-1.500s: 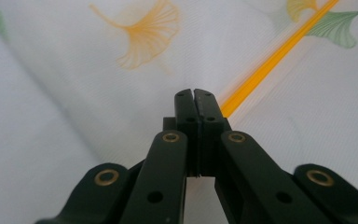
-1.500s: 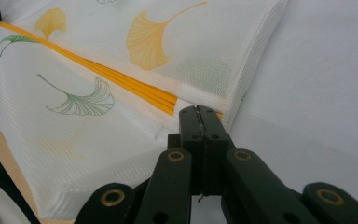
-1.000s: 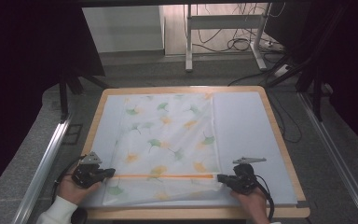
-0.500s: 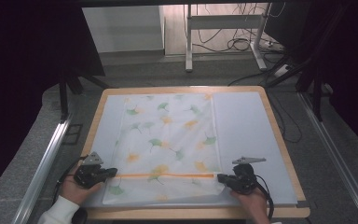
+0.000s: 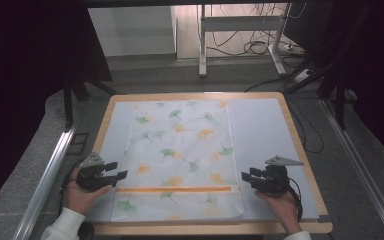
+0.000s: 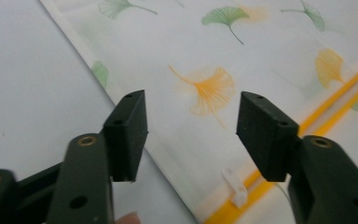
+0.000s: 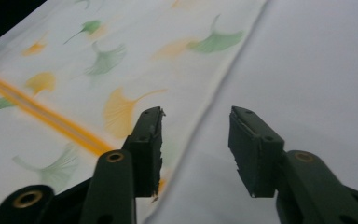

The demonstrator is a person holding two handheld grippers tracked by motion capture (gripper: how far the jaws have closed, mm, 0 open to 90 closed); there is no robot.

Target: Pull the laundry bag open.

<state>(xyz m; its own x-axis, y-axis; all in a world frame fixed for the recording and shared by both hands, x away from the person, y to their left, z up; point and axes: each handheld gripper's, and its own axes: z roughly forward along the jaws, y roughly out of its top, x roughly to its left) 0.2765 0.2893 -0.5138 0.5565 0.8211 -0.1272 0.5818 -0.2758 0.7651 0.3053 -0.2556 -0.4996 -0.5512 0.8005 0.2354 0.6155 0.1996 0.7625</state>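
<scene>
A white cloth bag (image 5: 177,155) printed with green and orange ginkgo leaves lies flat on the pale mat, an orange zipper strip (image 5: 172,189) running across its near part. My left gripper (image 5: 116,170) hovers at the bag's left edge, open after its jaws have just been opening, with nothing between them. In the left gripper view the leaf print (image 6: 212,88) and a white zipper pull (image 6: 235,186) lie below the jaws. My right gripper (image 5: 246,178) stands open at the bag's right edge, jaws just opened and empty. The bag's edge (image 7: 214,98) runs between its jaws in the right gripper view.
The wooden-rimmed table (image 5: 300,145) carries a pale grey mat (image 5: 260,135). Metal rails (image 5: 45,175) run along both sides. A metal stand and cables (image 5: 250,45) sit on the floor beyond the far edge. Dark curtains flank the table.
Both grippers have let go of the bag and opened. The near part of the bag now lies flat. The right gripper has drawn back from the bag's edge to the right.
</scene>
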